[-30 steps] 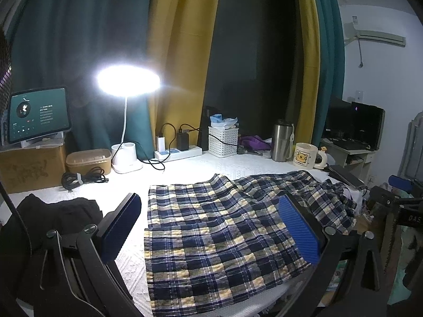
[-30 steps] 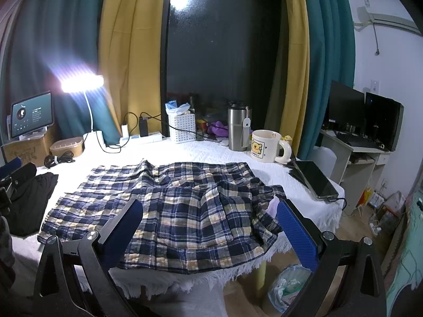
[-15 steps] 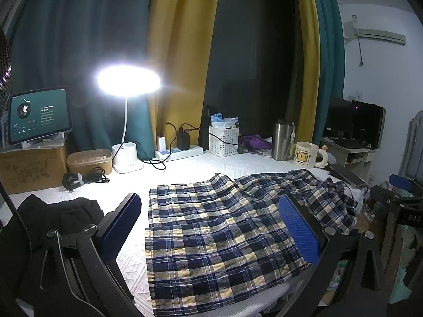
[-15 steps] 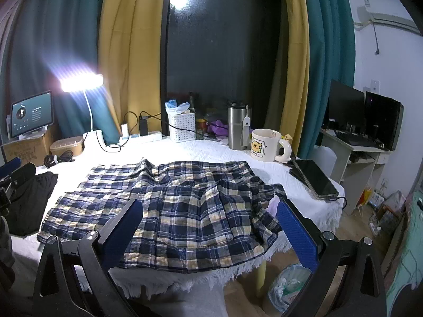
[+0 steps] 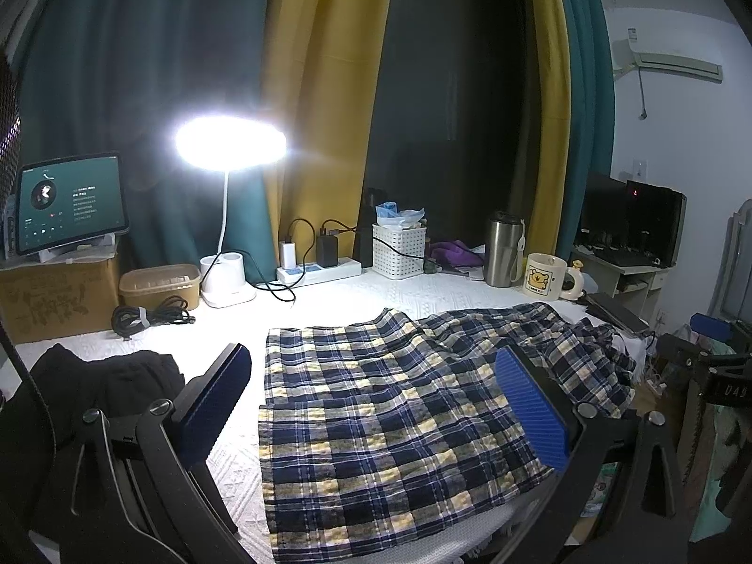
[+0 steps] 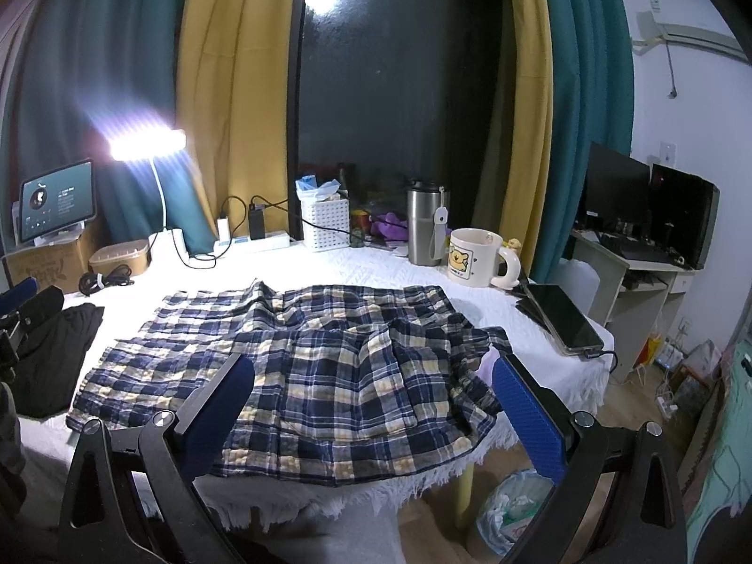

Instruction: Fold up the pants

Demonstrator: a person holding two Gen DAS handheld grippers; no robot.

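Observation:
Blue, white and yellow plaid pants (image 5: pixel 399 404) lie spread flat on the white tablecloth (image 5: pixel 329 296), leg ends at the left, crumpled waist at the right (image 6: pixel 470 352). My left gripper (image 5: pixel 376 404) is open and empty, hovering above the leg end. My right gripper (image 6: pixel 371 404) is open and empty, hovering above the waist end near the table's front edge. The pants also show in the right wrist view (image 6: pixel 319 366).
A dark garment (image 5: pixel 103 376) lies at the table's left. Along the back stand a lit lamp (image 5: pixel 225 277), power strip (image 5: pixel 319 272), white basket (image 5: pixel 399 249), steel tumbler (image 5: pixel 500 254) and mug (image 5: pixel 545 277). A tablet (image 6: pixel 561 319) lies at the right edge.

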